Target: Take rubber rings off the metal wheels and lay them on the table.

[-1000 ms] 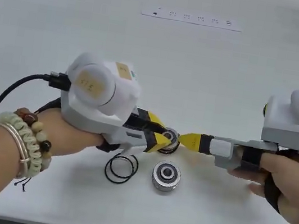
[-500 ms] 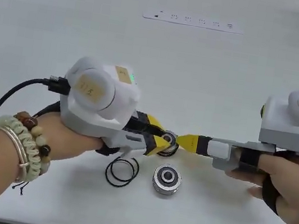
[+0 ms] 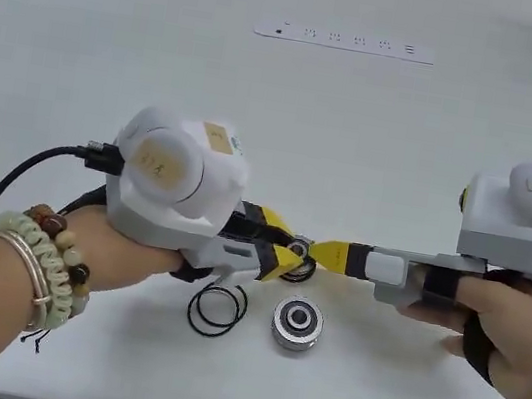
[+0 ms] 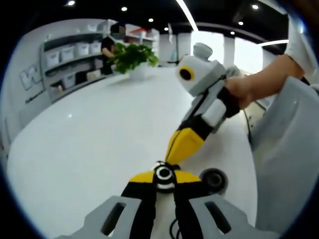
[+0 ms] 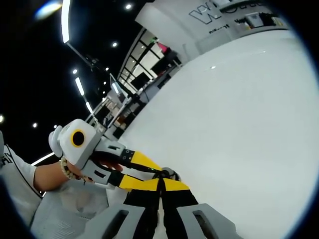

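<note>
Stripping grip, mid-step. Your left hand-held gripper (image 3: 287,253) is clamped on a metal wheel (image 3: 300,251) and holds it low over the counter (image 3: 384,158), so the wheel's rim stands free on the side facing your other hand. Your right hand-held gripper (image 3: 322,254) meets it nose to nose, jaws drawn narrow at the wheel's edge. Whether they have caught the ring on it is too small to tell. One tool anchors and the other peels; this opposed arrangement presumably lets the pull act on the ring alone. Loose rubber rings (image 3: 216,309) lie flat on the counter just below the left hand-held gripper, near the work, so a freed ring has little way to travel. A second wheel (image 3: 297,323) rests just beside them; whether it carries a ring cannot be told.
</note>
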Motion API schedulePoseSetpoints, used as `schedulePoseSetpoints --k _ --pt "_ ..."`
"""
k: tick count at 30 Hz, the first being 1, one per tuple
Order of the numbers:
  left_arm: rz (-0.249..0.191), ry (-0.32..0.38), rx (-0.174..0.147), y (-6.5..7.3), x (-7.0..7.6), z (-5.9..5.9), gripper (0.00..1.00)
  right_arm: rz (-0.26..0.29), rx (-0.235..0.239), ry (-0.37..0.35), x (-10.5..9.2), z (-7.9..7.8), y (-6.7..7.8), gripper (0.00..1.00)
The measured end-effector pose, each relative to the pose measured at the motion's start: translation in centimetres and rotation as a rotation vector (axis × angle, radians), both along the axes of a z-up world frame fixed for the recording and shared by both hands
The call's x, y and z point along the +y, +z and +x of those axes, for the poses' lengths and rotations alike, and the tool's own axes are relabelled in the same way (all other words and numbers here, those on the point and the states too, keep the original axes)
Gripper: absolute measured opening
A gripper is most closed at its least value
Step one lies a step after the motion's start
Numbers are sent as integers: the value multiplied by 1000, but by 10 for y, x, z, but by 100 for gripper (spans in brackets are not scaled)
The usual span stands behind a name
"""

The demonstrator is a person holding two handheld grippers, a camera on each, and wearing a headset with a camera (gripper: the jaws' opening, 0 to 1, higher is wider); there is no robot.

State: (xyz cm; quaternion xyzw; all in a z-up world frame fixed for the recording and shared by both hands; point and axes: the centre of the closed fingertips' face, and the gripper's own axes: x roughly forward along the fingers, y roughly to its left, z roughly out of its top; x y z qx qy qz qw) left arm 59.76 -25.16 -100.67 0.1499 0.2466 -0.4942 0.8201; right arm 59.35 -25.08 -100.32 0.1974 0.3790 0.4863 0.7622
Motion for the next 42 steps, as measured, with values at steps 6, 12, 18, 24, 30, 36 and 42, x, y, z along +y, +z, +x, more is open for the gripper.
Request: schedulePoseSetpoints --k 6,12,18,24,30,36,42 --pt "-3 1 -3 0 0 0 13 4 -14 8 2 -1 1 0" --pt "-1 2 -5 0 0 0 14 22 -14 20 5 -3 4 0" --pt "2 3 -10 0 0 0 14 43 -11 27 6 -4 6 0" --pt "2 -2 -10 0 0 0 14 53 -12 25 6 -4 7 0" --pt "1 2 -9 1 0 0 14 75 -16 31 7 -6 11 0" --pt "-1 4 -10 1 0 0 14 77 -14 19 6 -5 11 0" --pt "-2 7 -10 1 0 1 14 94 -24 34 7 -7 14 0"
